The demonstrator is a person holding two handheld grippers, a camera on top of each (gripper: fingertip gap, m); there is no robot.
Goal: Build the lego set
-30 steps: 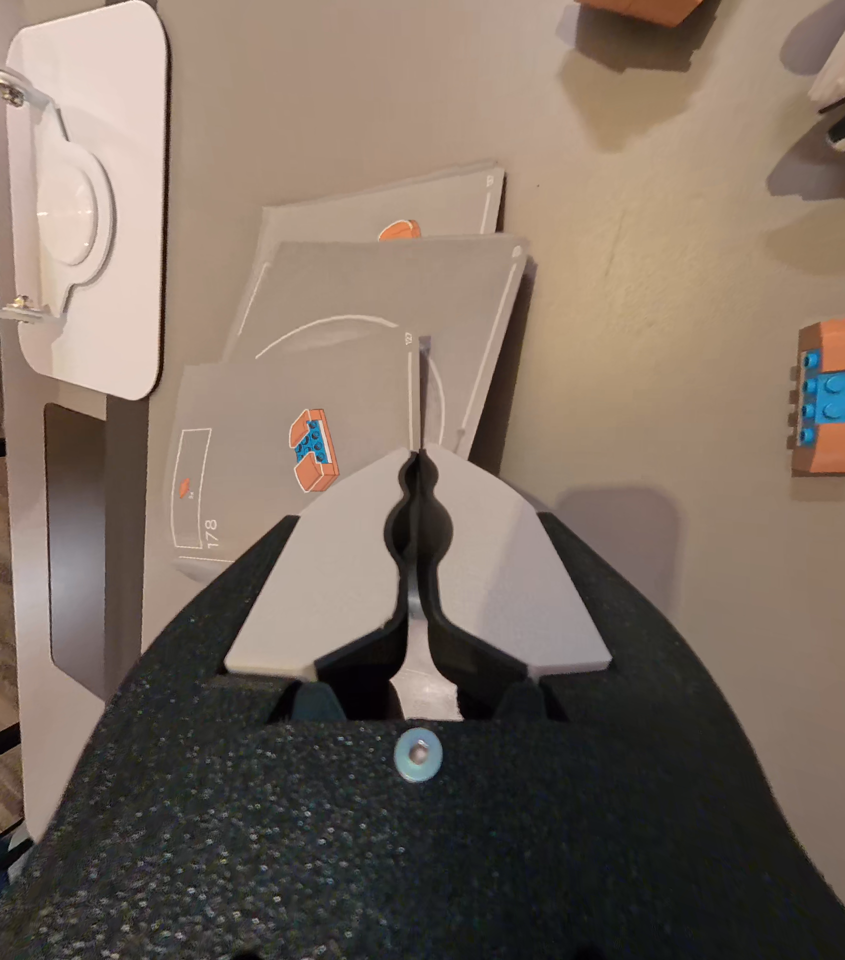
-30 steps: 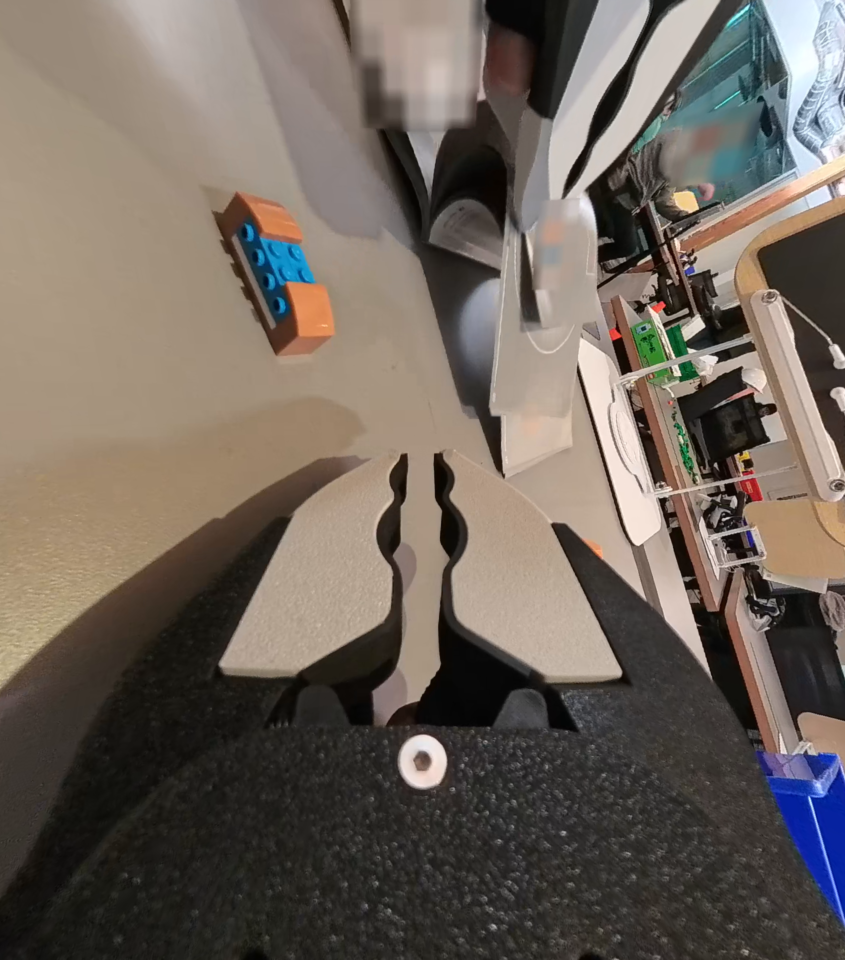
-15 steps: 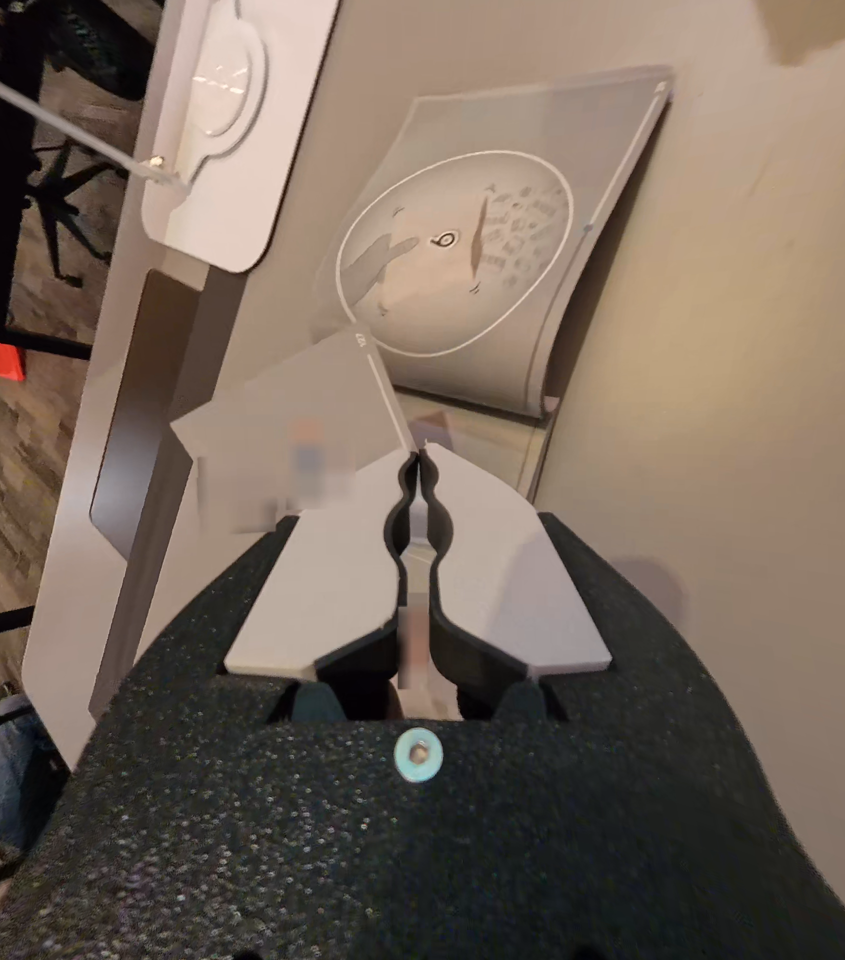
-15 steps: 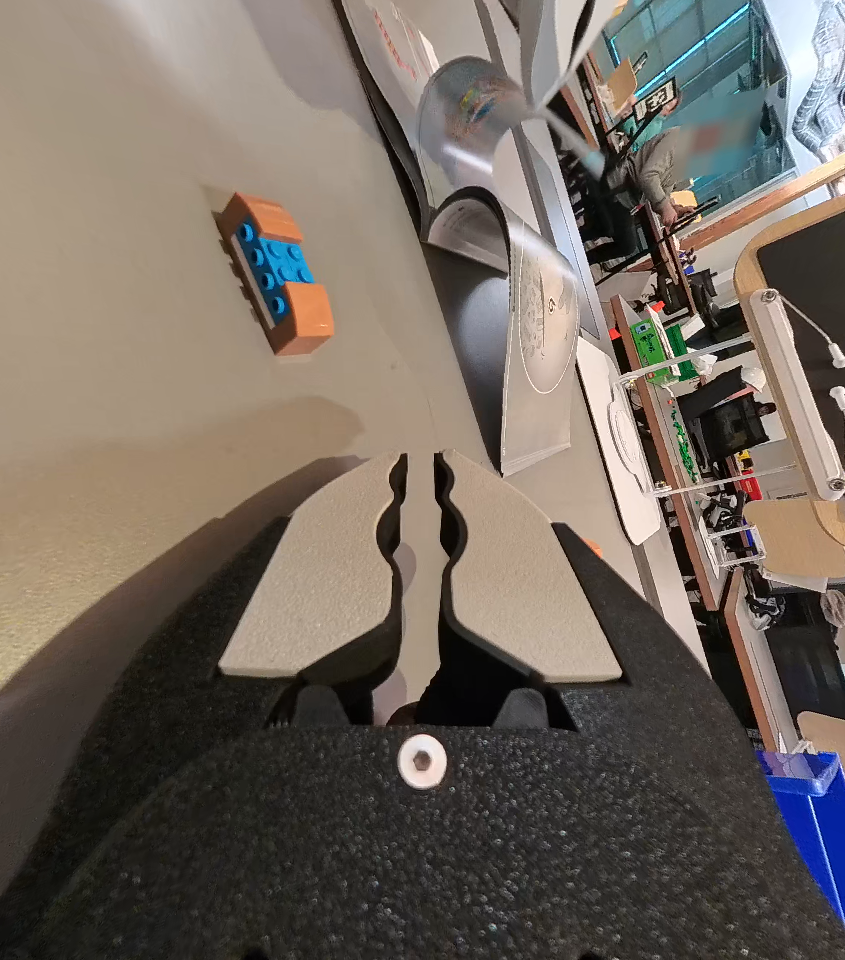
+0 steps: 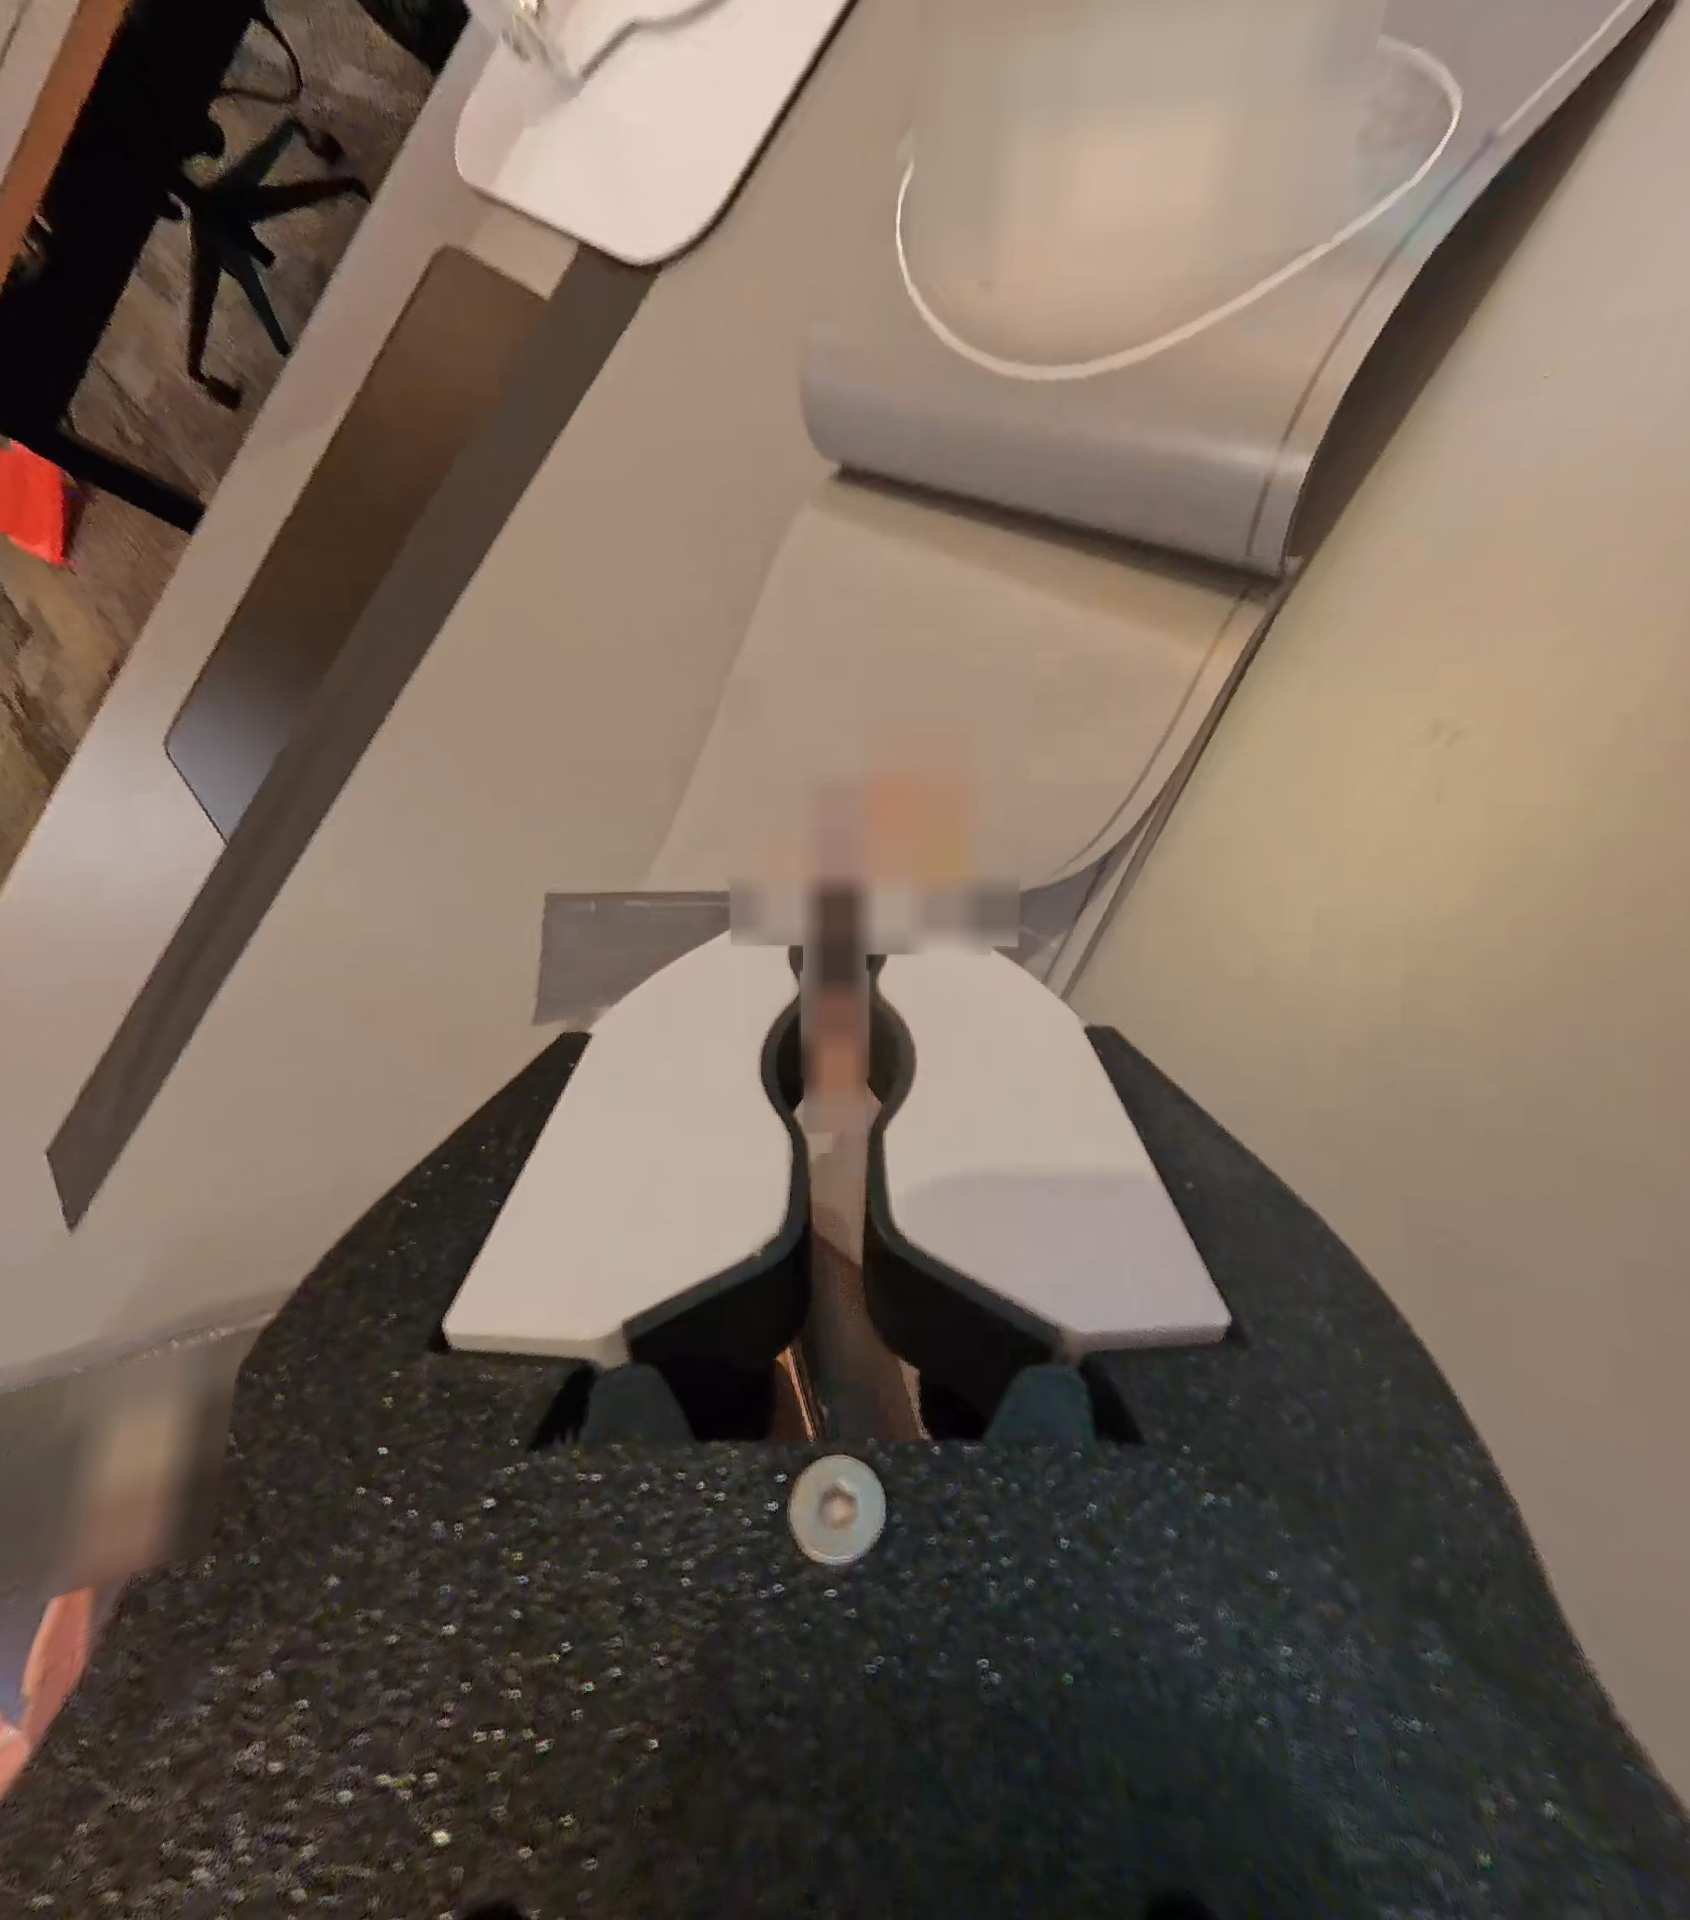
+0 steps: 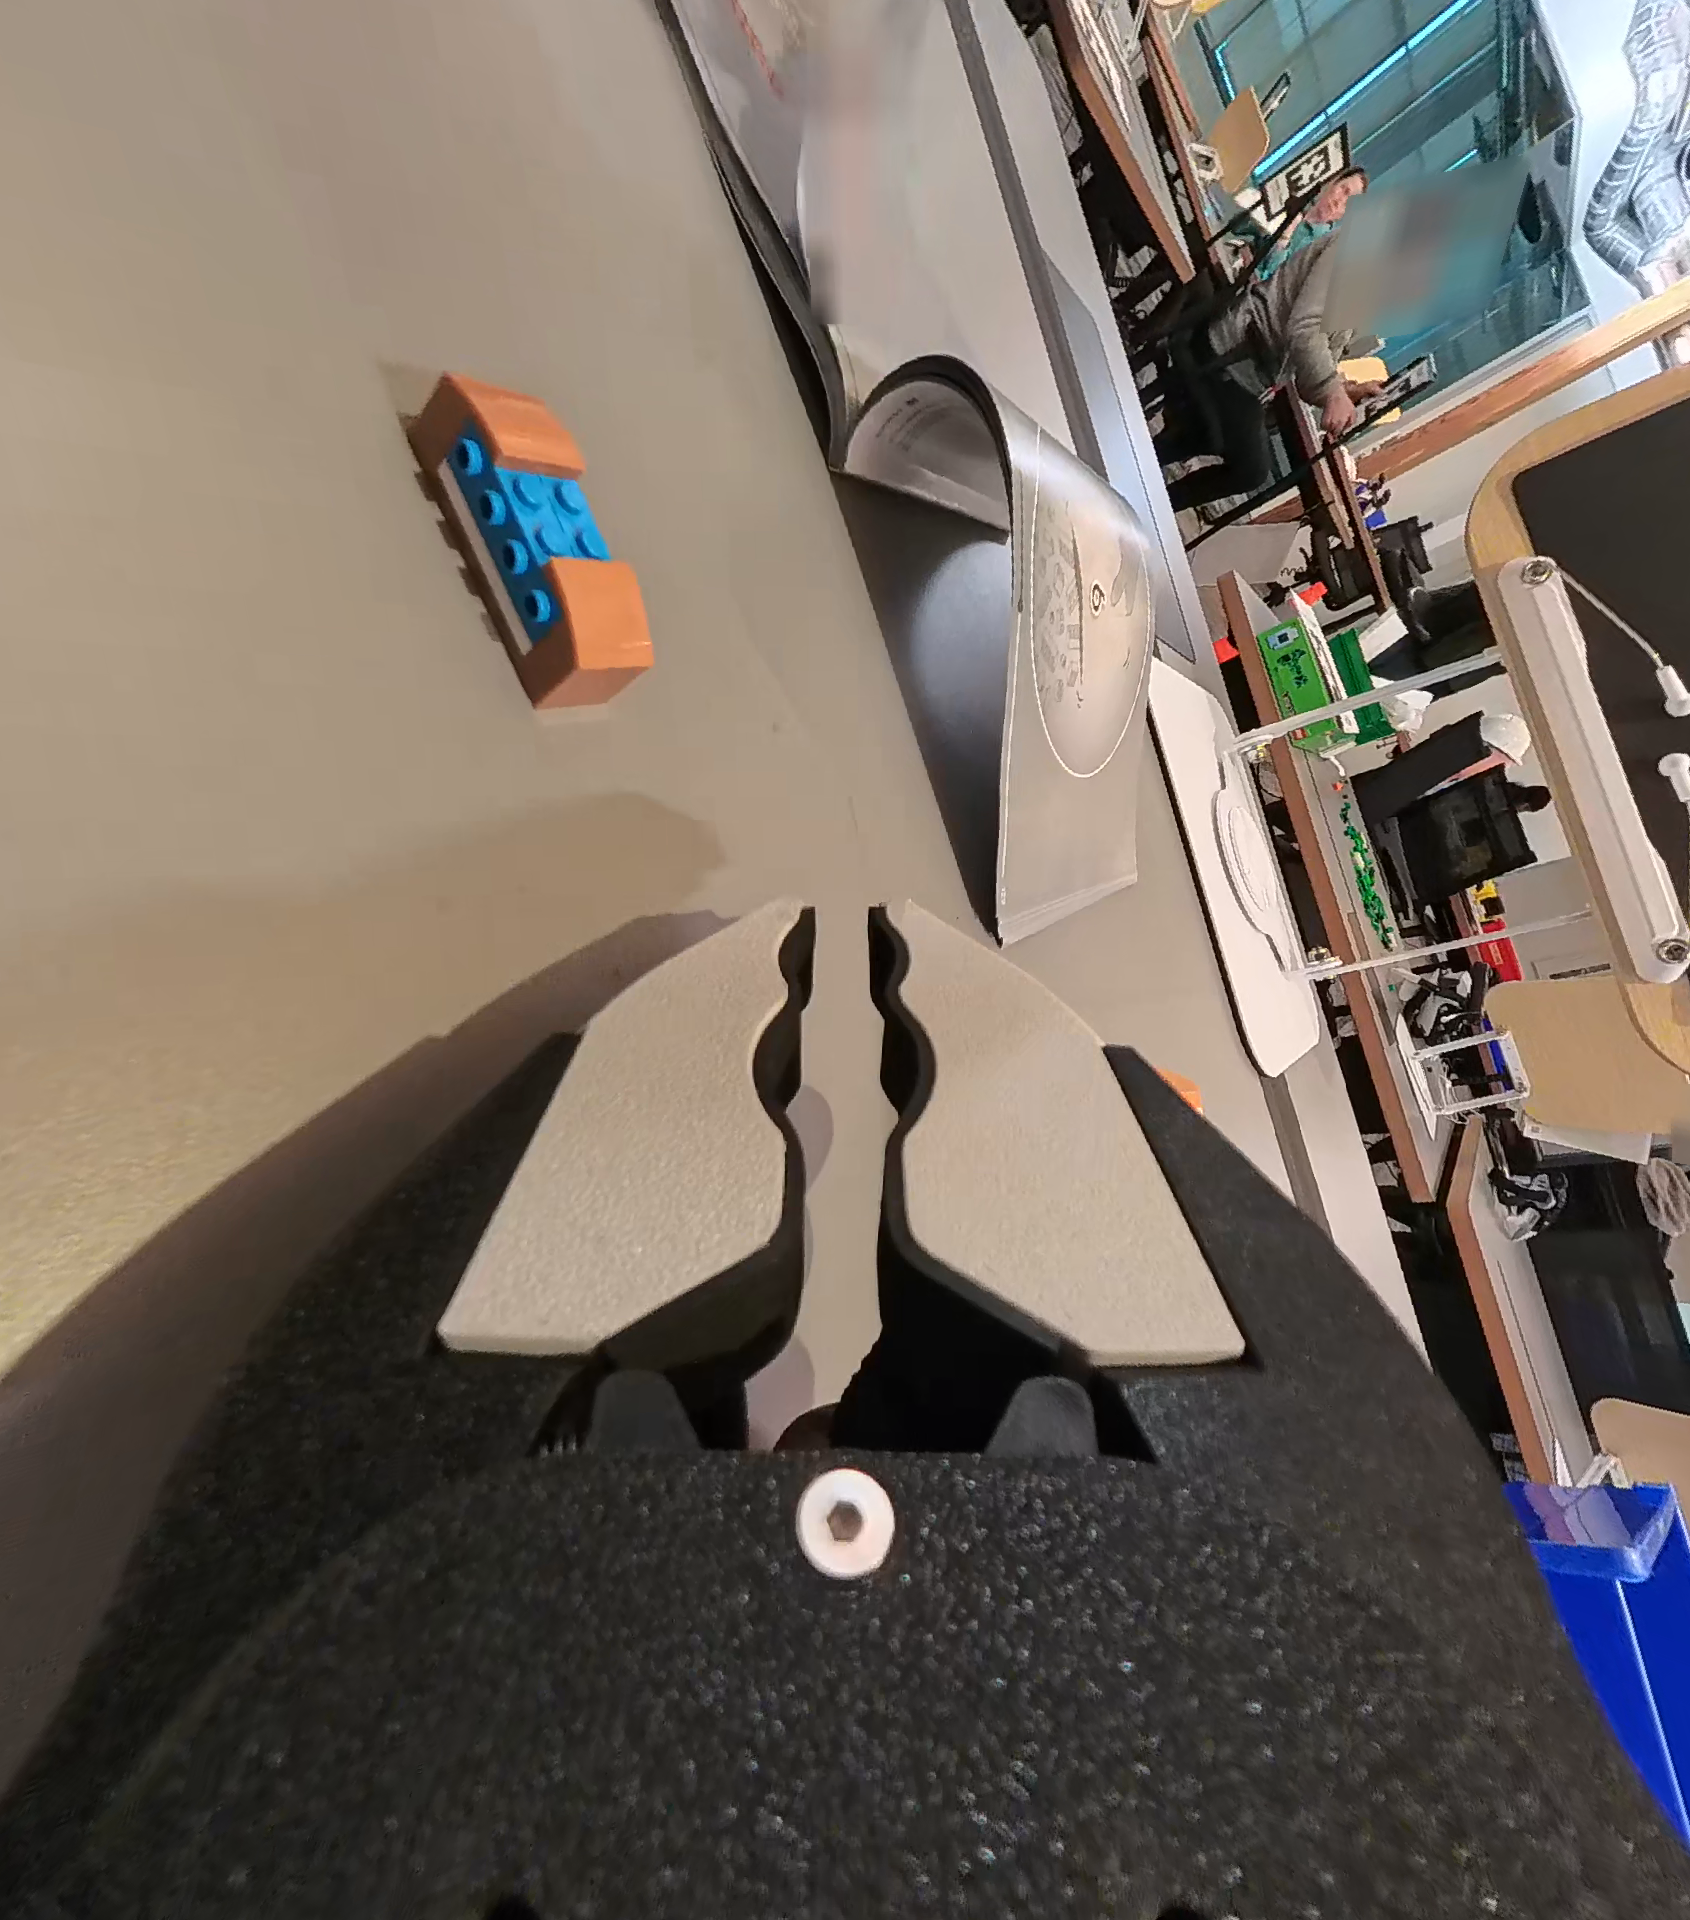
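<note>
The grey instruction booklet (image 5: 934, 665) lies open on the grey table, one page curled up at the far side (image 5: 1132, 260). My left gripper (image 5: 836, 961) is shut on the edge of a booklet page, which runs back between the jaws; the view is motion-blurred. In the right wrist view a small lego assembly (image 6: 534, 540), orange bricks around blue studded plates, lies on the table ahead and left of my right gripper (image 6: 841, 920). That gripper hovers low over the table, jaws a narrow gap apart and empty. The booklet (image 6: 1059, 727) shows to its right.
A white pad with a clear stand (image 5: 633, 135) lies near the table's far edge, also in the right wrist view (image 6: 1236, 862). A dark slot (image 5: 321, 644) is cut into the table. An orange piece (image 6: 1179, 1086) peeks beside my right finger. A blue bin (image 6: 1641, 1662) stands off the table. The left gripper's tips are roughly 25 cm from the right gripper's.
My left gripper has swung left and down toward the table's edge with the page in it, turning the page over. The right gripper and the lego assembly have not moved.
</note>
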